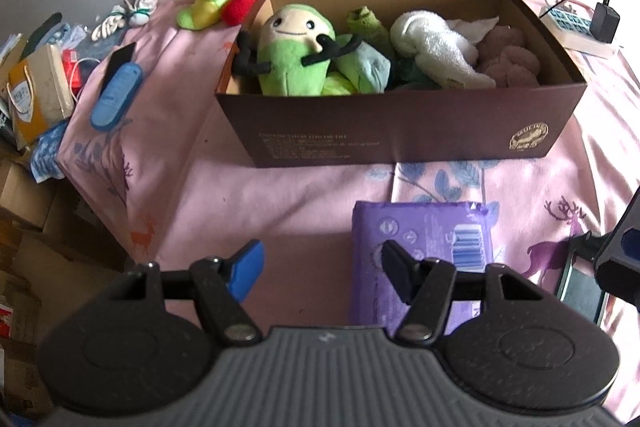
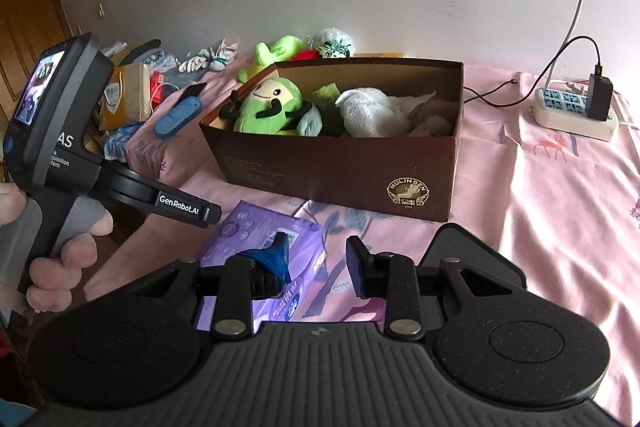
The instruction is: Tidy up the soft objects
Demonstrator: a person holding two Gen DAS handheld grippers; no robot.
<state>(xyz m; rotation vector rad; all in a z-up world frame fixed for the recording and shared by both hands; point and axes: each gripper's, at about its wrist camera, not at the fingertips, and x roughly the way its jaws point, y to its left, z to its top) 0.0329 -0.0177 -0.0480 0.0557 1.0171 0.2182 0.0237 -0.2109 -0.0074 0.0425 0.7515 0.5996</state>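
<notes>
On brown box [image 2: 340, 163], "MULINSEN" emblem [image 2: 408, 191], "GenRobot.AI" on left gripper [image 2: 180, 211]

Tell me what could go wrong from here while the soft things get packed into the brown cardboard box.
The brown cardboard box already looks nearly full, with the green smiling plush doll and white towel near its rim, so added items may spill out. The purple plastic tissue pack looks slippery and could slide from open fingers. The black charger cable lies near the box and might snag.
</notes>
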